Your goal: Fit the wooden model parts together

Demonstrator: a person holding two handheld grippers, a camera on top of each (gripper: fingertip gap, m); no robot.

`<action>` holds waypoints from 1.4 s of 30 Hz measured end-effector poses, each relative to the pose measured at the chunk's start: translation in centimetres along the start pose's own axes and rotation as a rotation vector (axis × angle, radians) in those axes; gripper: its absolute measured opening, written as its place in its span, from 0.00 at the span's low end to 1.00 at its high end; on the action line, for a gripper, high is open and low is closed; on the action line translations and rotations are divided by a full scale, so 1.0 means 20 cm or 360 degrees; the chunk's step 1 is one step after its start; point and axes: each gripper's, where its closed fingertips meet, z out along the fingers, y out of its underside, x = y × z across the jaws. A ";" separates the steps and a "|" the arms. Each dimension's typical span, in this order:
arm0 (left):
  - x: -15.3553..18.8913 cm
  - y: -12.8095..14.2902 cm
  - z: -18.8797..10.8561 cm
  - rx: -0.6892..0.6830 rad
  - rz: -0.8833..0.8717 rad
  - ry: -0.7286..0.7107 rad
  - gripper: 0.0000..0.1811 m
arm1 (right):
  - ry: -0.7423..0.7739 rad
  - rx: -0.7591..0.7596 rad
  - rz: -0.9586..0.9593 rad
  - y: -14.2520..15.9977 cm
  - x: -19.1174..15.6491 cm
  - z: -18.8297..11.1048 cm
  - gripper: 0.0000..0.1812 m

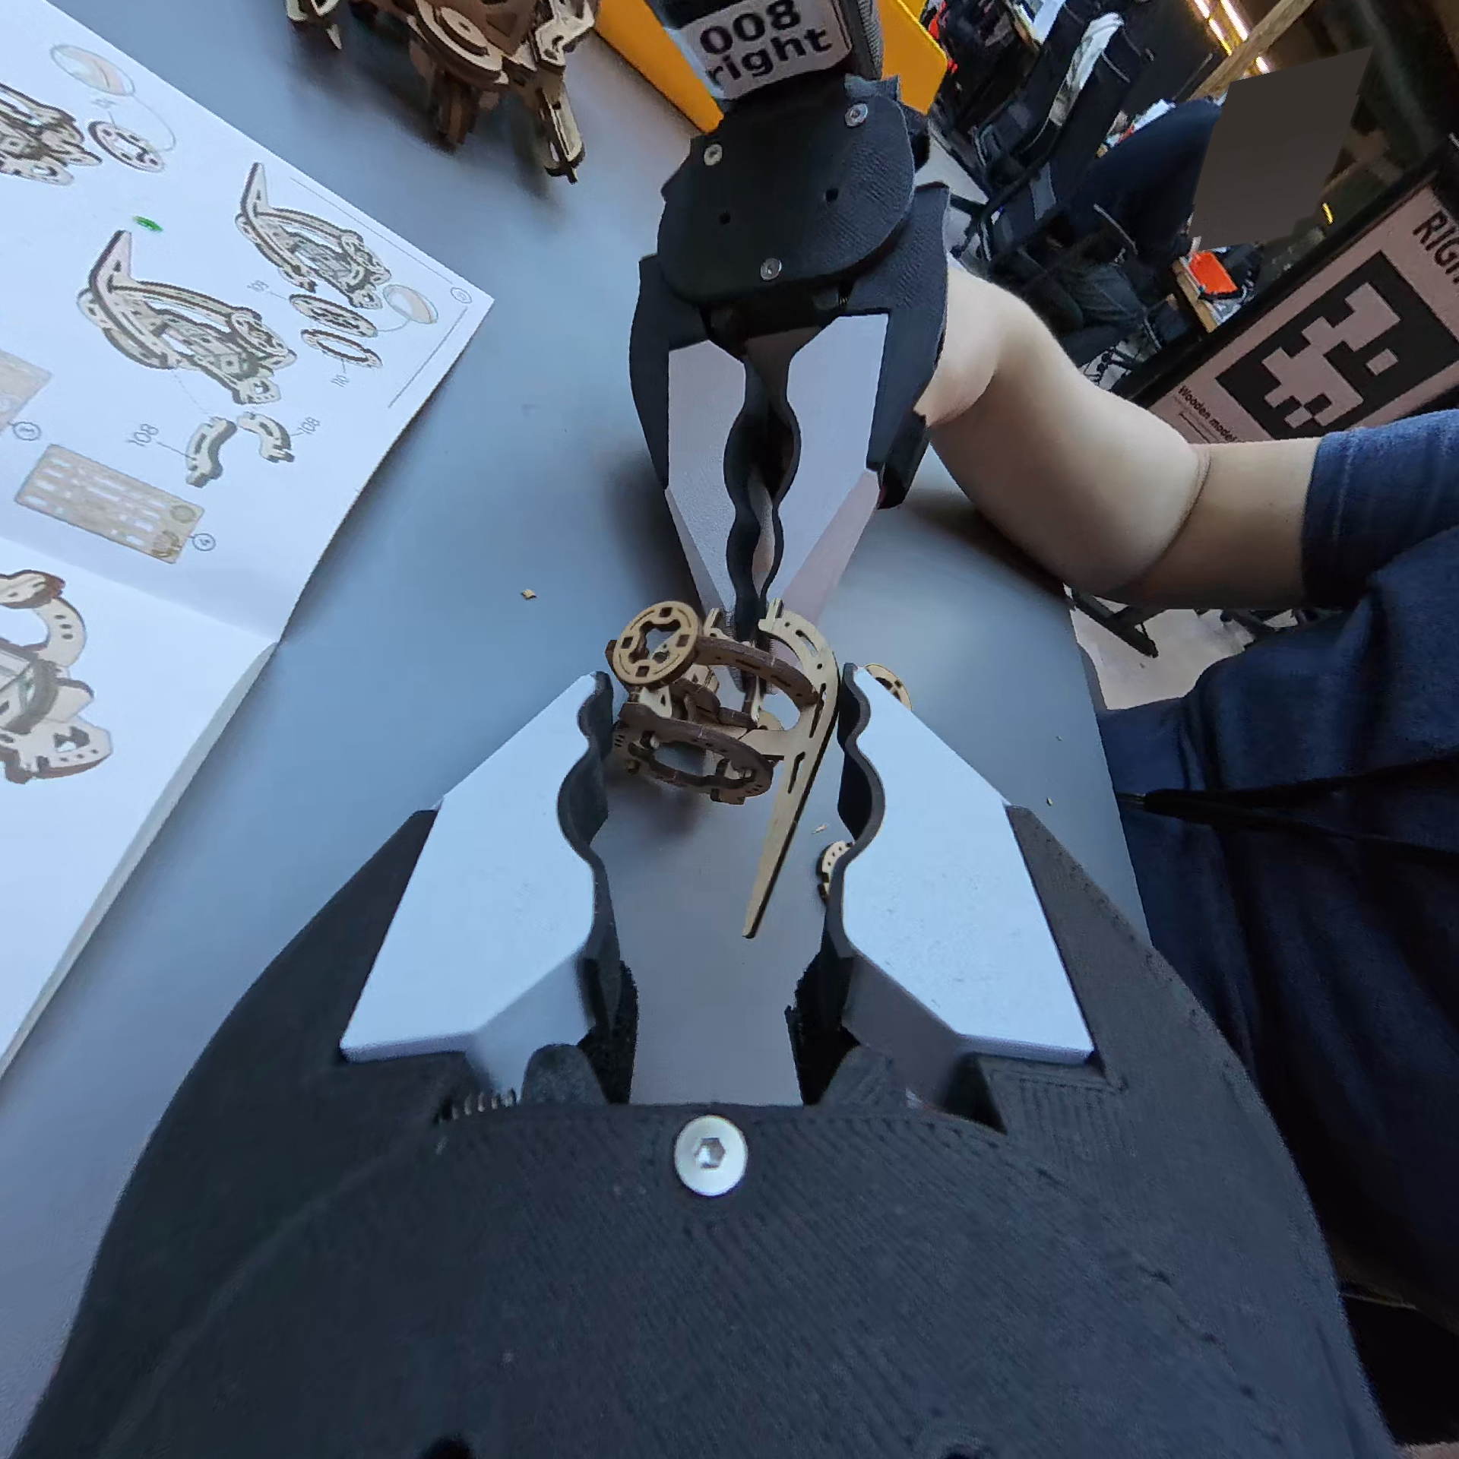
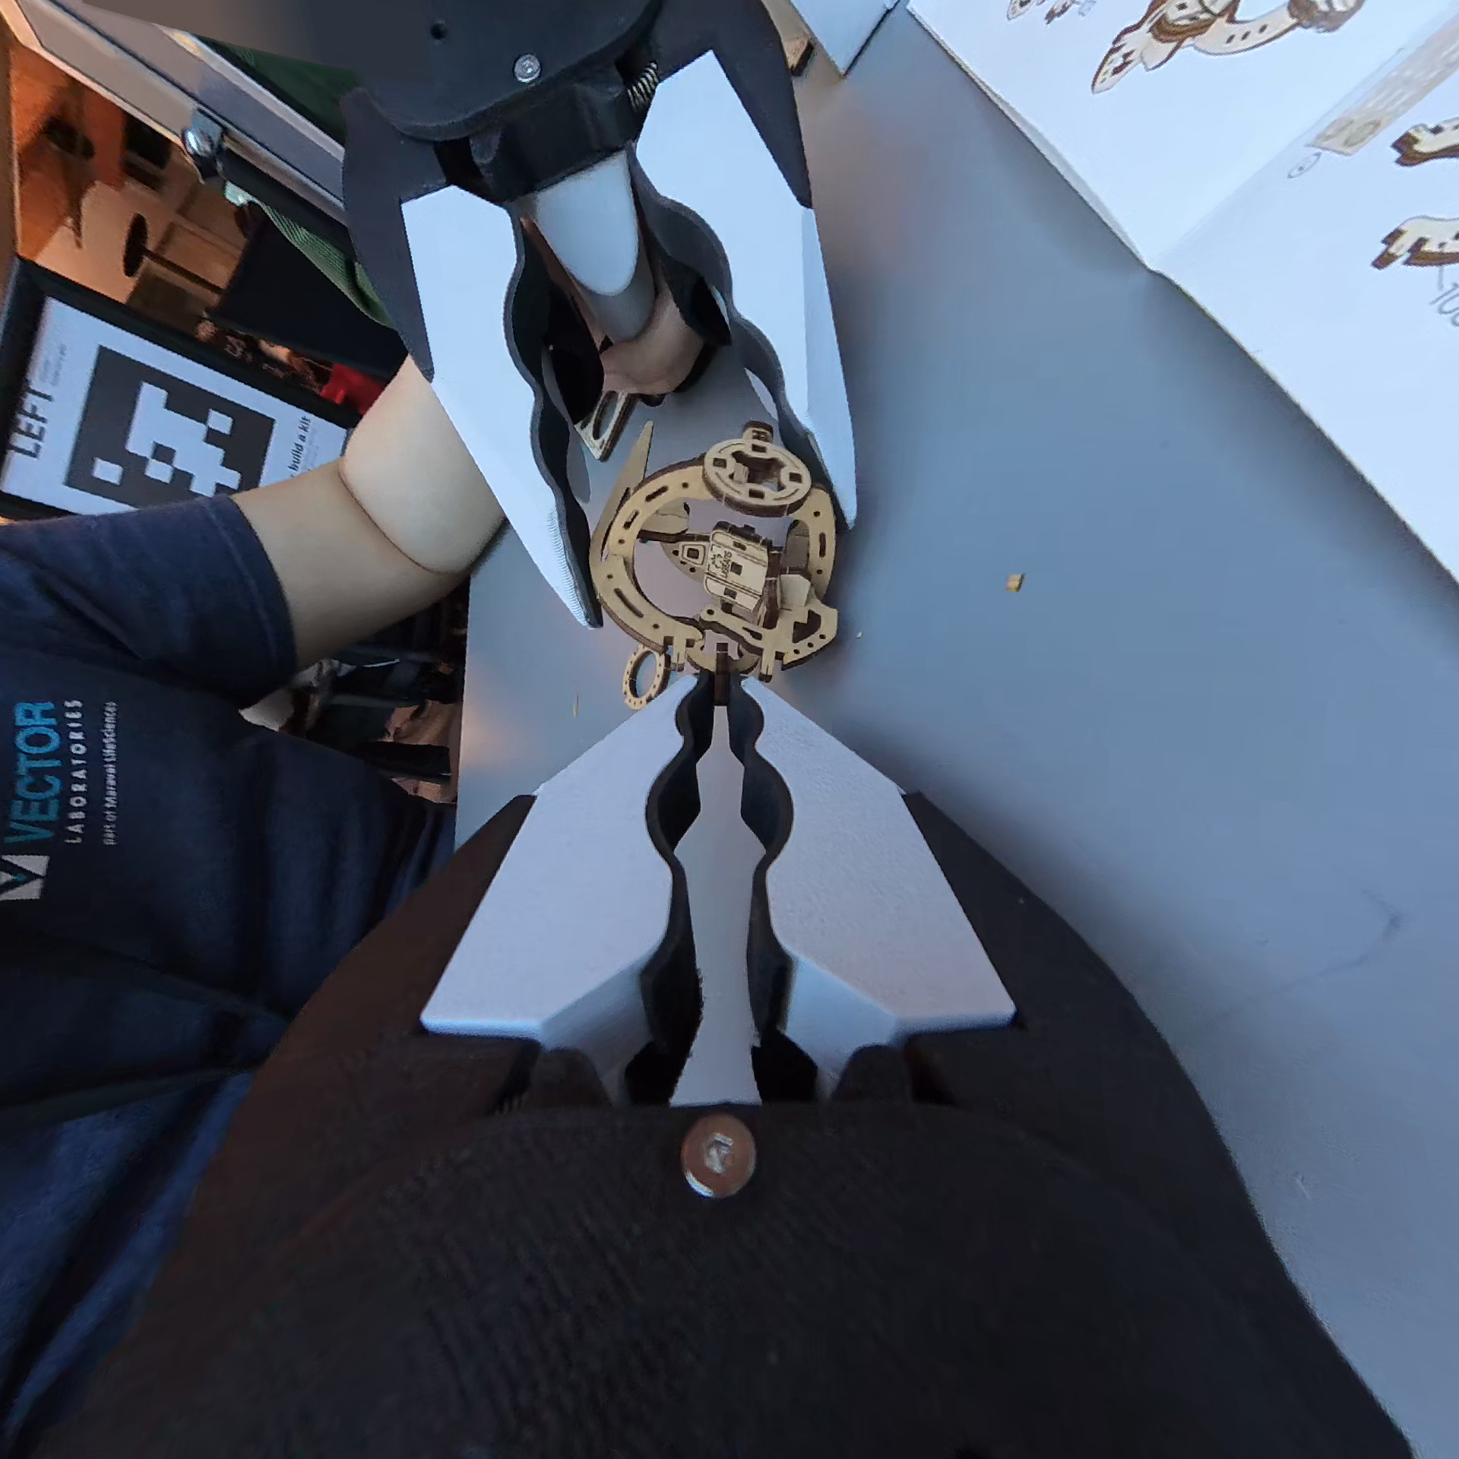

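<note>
Right tongs (image 2: 717,688) pinch wooden model (image 2: 714,553) edge; left tongs (image 1: 722,703) gape around it.

Left hand-held gripper (image 1: 725,695) gapes wide; right hand-held gripper (image 2: 720,691) is pinched nearly closed.

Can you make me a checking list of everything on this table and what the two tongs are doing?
Surface: grey table, a few wood crumbs.
Job's things: small wooden model between both tongs; loose ring piece beside it.
Clutter: open instruction booklet; another wooden model at the far edge.
Grippers: left tongs open around the model; right tongs shut on the model's edge.
Cables: nothing seen.
Surroundings: marker boards, person's arm.
</note>
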 end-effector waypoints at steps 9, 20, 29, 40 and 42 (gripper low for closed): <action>-0.03 -0.04 -0.05 0.0076 0.0020 -0.0101 0.42 | -0.0058 0.0024 0.0169 -0.02 0.00 0.01 0.01; 0.33 -0.03 -0.13 -0.0238 0.1353 -0.0907 0.19 | -0.0079 0.0021 0.0206 -0.01 -0.01 0.03 0.01; 0.06 0.16 0.06 -0.0711 0.1583 -0.1291 0.16 | -0.0082 0.0003 0.0199 -0.01 -0.01 0.04 0.01; 0.00 0.11 0.04 -0.0772 0.1656 -0.1381 0.04 | -0.0064 -0.0016 0.0228 -0.03 0.00 0.05 0.01; -0.01 0.11 0.03 -0.0822 0.1633 -0.1384 0.05 | -0.0043 -0.0018 0.0224 -0.04 0.00 0.04 0.01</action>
